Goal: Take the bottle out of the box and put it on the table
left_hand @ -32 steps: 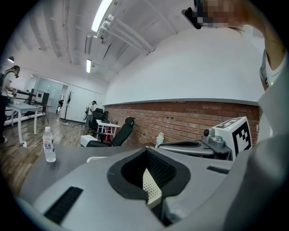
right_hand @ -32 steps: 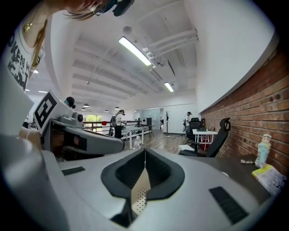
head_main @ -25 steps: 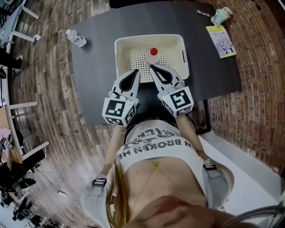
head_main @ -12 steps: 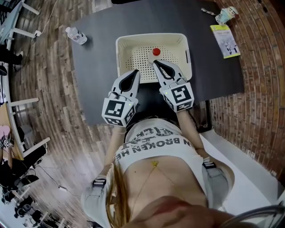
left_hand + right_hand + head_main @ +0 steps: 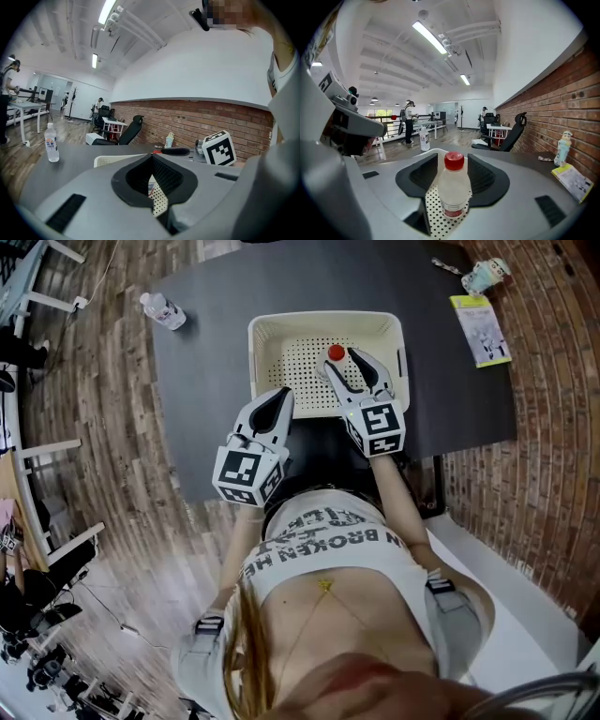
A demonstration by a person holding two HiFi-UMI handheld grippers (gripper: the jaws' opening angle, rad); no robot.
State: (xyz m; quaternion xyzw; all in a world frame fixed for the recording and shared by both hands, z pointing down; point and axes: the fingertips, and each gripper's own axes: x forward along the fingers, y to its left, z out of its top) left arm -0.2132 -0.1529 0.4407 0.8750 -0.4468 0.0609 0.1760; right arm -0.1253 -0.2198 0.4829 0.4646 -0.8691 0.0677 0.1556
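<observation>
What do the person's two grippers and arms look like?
The left gripper and right gripper are grey with black-lined, pointed jaws; each bears a white cube with black square markers. The shirt is white with dark print. The right gripper's jaws have just been opening, with the bottle between them.

A white-capped water bottle (image 5: 162,310) stands upright at the upper left of the head view. At the upper right lies a yellow-green booklet (image 5: 479,330), with a small pale figurine (image 5: 488,276) just beyond it. A black office chair (image 5: 513,132) sits near the brick wall (image 5: 562,103).
</observation>
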